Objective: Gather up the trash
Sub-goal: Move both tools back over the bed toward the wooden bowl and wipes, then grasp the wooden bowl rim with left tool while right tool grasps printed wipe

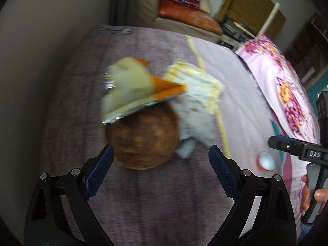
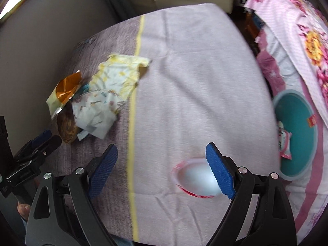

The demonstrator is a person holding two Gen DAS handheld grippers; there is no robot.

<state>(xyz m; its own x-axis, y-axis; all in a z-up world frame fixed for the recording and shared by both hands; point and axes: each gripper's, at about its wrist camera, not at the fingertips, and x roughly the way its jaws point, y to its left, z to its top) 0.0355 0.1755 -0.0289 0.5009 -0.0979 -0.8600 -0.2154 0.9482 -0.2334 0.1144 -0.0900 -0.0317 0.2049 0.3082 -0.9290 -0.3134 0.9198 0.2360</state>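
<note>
Trash lies on a bed. A brown round husk-like object (image 1: 141,139) sits just ahead of my open left gripper (image 1: 161,153), between its blue fingertips but apart from them. An orange and cream wrapper (image 1: 133,90) lies on its far side, beside crumpled white and yellow wrappers (image 1: 196,94). The pile also shows in the right wrist view (image 2: 102,94). A small white cup with a red rim (image 2: 194,178) lies on the sheet just inside the right fingertip of my open right gripper (image 2: 162,155). It also shows in the left wrist view (image 1: 266,161).
The bed has a mauve sheet (image 2: 194,82) with a yellow stripe (image 2: 133,102). A pink floral blanket (image 1: 283,82) lies to the right. A teal round bin (image 2: 295,135) holding a wrapper sits at the right. A wall bounds the left side. A cushioned seat (image 1: 184,14) stands beyond the bed.
</note>
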